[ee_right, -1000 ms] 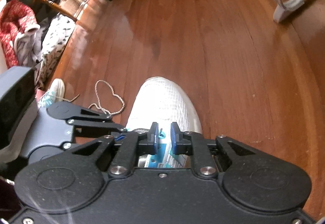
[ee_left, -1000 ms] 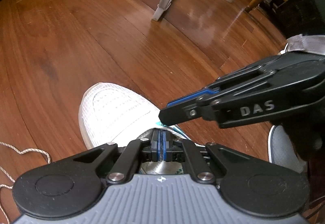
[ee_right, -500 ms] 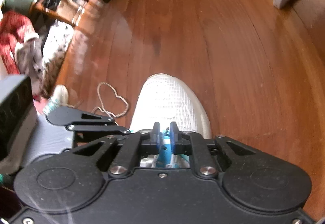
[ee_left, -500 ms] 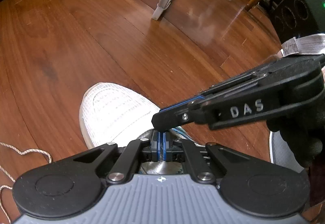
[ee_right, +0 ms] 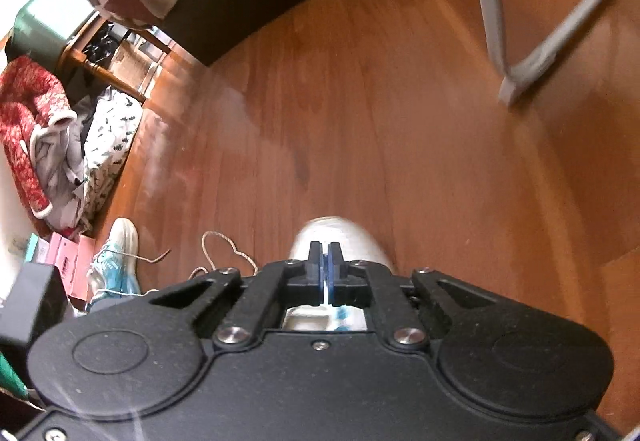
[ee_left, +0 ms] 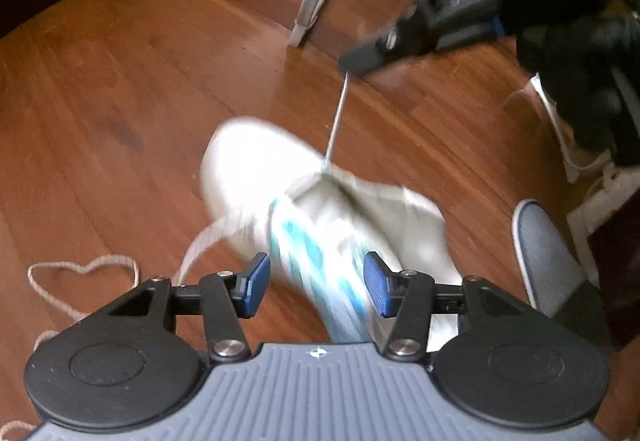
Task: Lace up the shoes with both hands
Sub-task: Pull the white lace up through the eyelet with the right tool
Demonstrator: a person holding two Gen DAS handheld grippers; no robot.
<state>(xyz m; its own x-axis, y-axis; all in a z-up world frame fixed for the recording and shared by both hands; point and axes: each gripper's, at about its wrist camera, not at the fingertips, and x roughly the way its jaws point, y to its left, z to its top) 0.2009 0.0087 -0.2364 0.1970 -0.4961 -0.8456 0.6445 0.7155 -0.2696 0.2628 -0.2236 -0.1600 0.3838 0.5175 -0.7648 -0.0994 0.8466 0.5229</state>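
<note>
Your right tool (ee_left: 352,63) has lifted away, pinching the thin white lace (ee_left: 335,125) taut above the mesh sneaker (ee_left: 256,169); your left tool (ee_left: 316,283) is opening, nothing gripped.

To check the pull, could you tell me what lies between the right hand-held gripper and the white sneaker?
In the left wrist view, a taut white shoelace runs from the right hand-held gripper down to the white sneaker.
</note>
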